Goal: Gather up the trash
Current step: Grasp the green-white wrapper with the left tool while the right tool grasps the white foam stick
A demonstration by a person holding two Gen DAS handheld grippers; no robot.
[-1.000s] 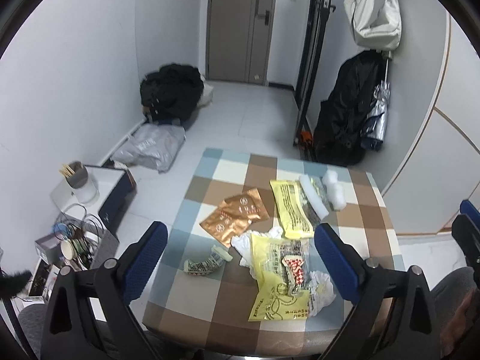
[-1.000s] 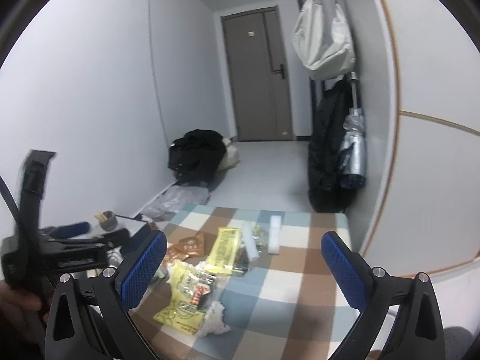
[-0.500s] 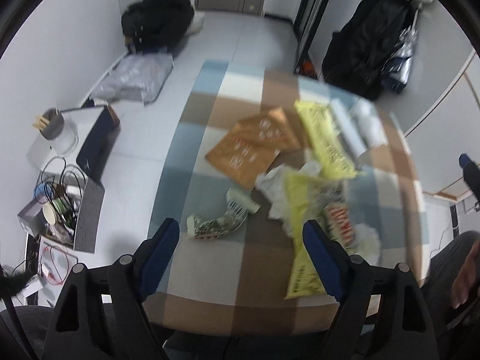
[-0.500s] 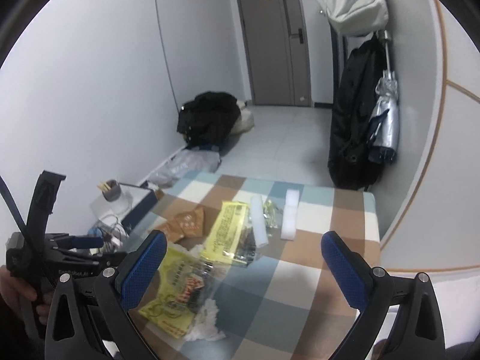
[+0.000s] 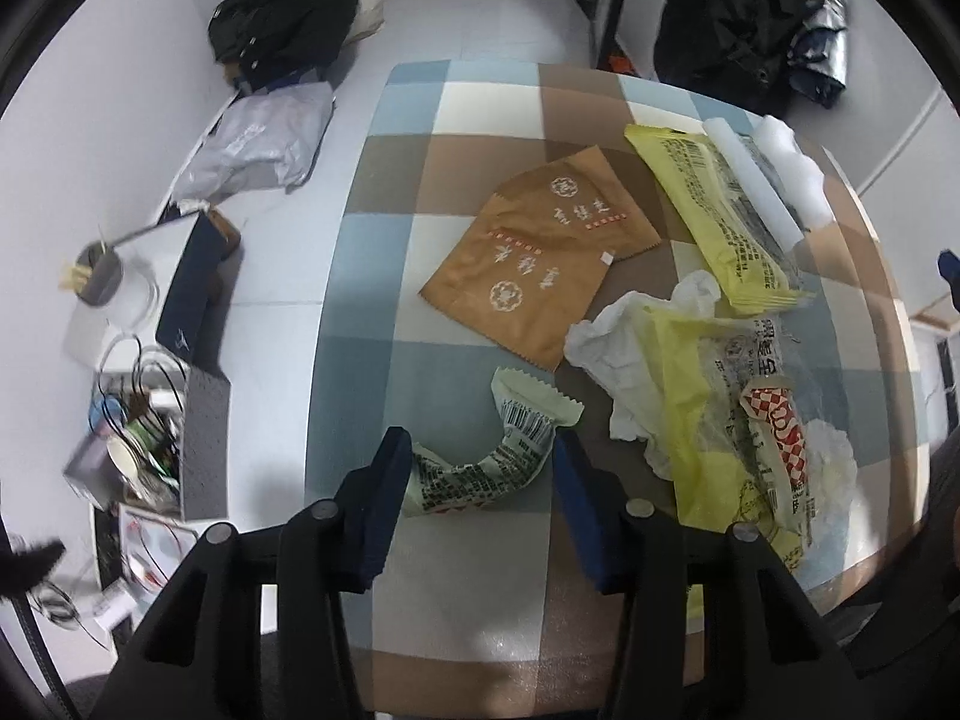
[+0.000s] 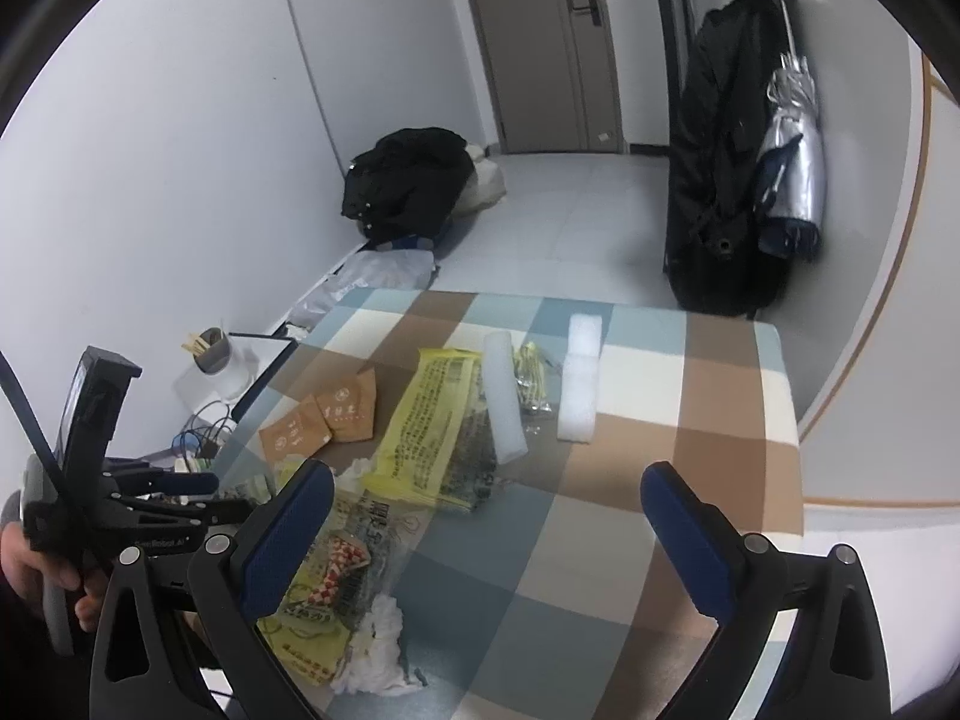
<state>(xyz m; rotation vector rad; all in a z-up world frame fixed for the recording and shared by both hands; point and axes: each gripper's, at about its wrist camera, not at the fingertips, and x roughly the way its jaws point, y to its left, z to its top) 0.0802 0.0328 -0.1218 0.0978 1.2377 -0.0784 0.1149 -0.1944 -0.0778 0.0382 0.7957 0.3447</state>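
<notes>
The left gripper (image 5: 480,468) points down at the checked table (image 5: 432,588), and its jaws are closing around a crumpled green-and-white wrapper (image 5: 480,462) that lies near the table's front edge. The wrapper sits between the two blue pads, but I can't tell that they squeeze it yet — one pad looks right up against it, the other seems just beside it. To do this well, the pads should come together on the thick, scrunched middle of the wrapper, not on its thin zigzag end, or it may slip out. Keep the tips low, close to the cloth, so they don't grab only air. Then lift straight up. The other trash waits nearby: a brown paper bag (image 5: 540,258), a long yellow packet (image 5: 714,210), a yellow plastic bag (image 5: 708,414) with white tissue (image 5: 618,348) under it. The right gripper (image 6: 486,540) hangs over the table with its jaws spread wide and nothing in them — ready for the yellow pile just below it.
</notes>
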